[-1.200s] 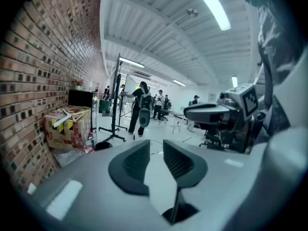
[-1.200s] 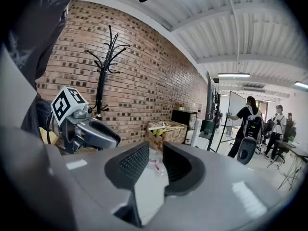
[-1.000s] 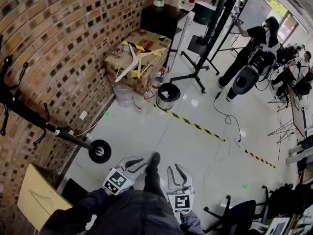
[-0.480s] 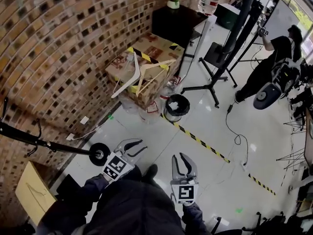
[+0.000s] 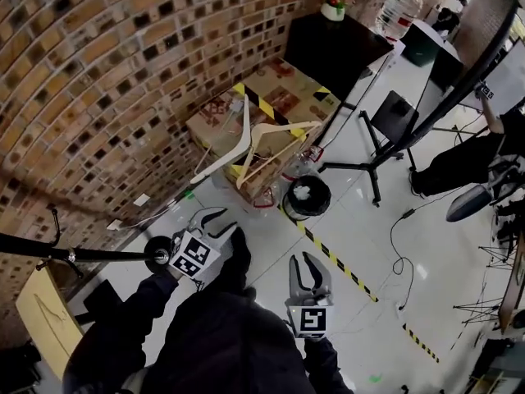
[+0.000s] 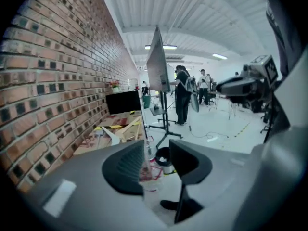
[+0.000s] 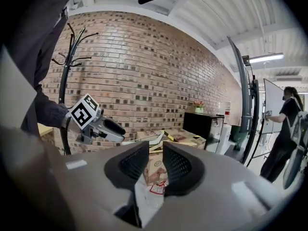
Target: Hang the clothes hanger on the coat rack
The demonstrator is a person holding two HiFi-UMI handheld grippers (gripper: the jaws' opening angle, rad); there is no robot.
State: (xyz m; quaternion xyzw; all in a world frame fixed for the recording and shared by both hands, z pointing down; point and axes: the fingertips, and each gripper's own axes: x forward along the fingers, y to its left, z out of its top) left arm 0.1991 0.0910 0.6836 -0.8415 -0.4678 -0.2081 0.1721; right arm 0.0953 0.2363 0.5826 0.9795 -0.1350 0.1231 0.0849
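Clothes hanger (image 5: 287,126) rests atop cardboard box (image 5: 279,97); left claw (image 5: 224,221) opening, right claw (image 5: 302,263) ajar, both empty.

The wall (image 5: 107,72) is red-brown brick, flecked with dark and pale bricks. The floor (image 5: 369,236) is glossy white tile crossed by a yellow-and-black striped line (image 5: 340,265). The hanger (image 5: 287,127) is pale cream wood. The cardboard box (image 5: 283,97) is brown with yellow-and-black striped tape. The coat rack (image 5: 82,254), cabinet (image 5: 336,52) and bin (image 5: 305,199) are black.
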